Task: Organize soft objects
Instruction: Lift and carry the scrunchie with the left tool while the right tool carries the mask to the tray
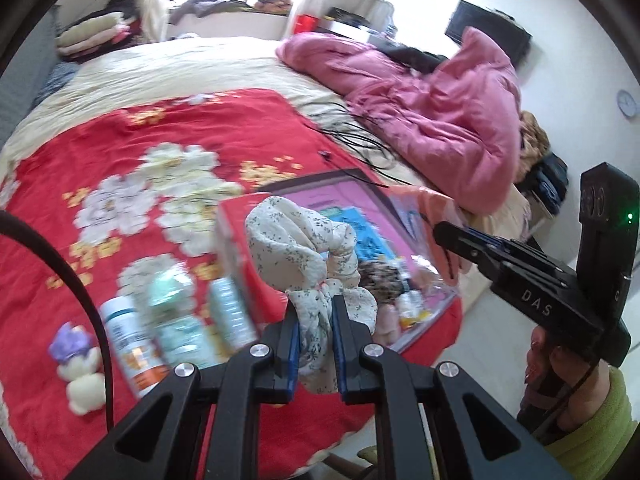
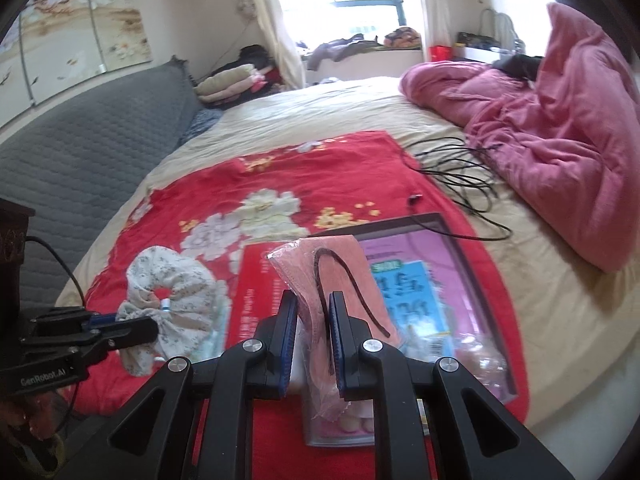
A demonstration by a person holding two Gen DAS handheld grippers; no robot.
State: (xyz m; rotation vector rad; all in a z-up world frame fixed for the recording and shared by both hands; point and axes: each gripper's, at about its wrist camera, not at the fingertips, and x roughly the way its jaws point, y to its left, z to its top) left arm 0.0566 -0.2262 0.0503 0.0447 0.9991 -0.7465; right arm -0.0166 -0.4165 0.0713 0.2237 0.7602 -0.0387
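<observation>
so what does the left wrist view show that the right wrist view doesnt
Only the left wrist view: bottles and a small plush toy on the red blanket, and a wall clock.

Only the right wrist view: the grey headboard and the wall painting.

Both: the floral scrunchie gripped in the left tool, the pink bagged item gripped in the right tool, and the pink duvet.

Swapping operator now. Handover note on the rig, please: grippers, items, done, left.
Left gripper: shut on the white floral fabric scrunchie, held above the red flowered blanket.
Right gripper: shut on the pink cloth in a clear plastic bag, above the pink book.
Bottles and a small plush toy lie on the blanket.
Done: both soft items picked up.
Left: set them down; destination not visible.
</observation>
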